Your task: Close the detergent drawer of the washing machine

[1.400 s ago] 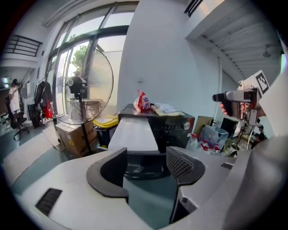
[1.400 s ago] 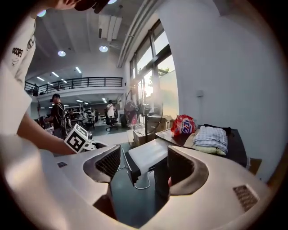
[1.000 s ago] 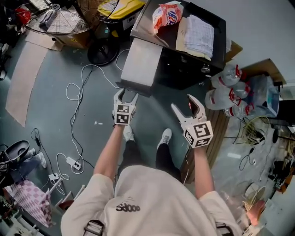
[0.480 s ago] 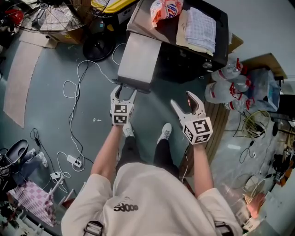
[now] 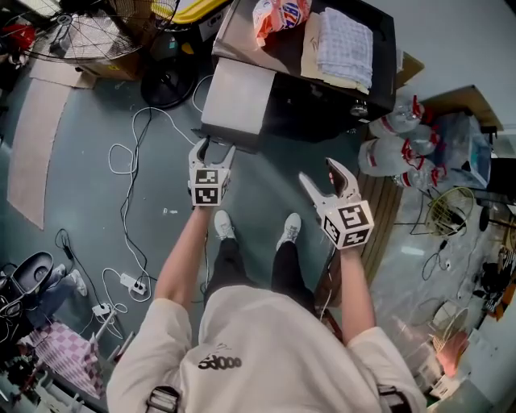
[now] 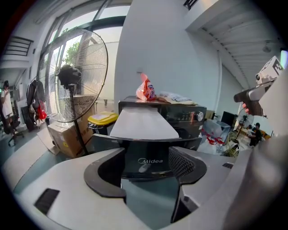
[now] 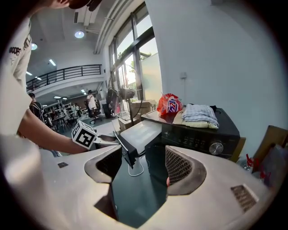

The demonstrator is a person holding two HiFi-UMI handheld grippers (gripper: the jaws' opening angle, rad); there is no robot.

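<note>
The black washing machine (image 5: 322, 109) stands ahead with its detergent drawer (image 5: 235, 101) pulled far out, a long pale slab with a black front panel. My left gripper (image 5: 213, 145) is open, its tips just short of that front panel. In the left gripper view the panel (image 6: 150, 159) fills the gap ahead of the jaws, nothing pressed between them. My right gripper (image 5: 322, 177) hangs open to the right, off the machine and holding nothing. In the right gripper view the drawer (image 7: 139, 132) shows from the side, beyond the right gripper (image 7: 137, 168).
An orange detergent bag (image 5: 278, 12) and a folded towel (image 5: 345, 36) lie on the machine. A standing fan (image 5: 89, 36) is at the far left, white cables (image 5: 133, 161) trail on the floor, and water bottles (image 5: 403, 153) crowd the right side.
My left gripper has moved forward, closer to the drawer's front panel. The right gripper has sunk a little and stays off to the right.
</note>
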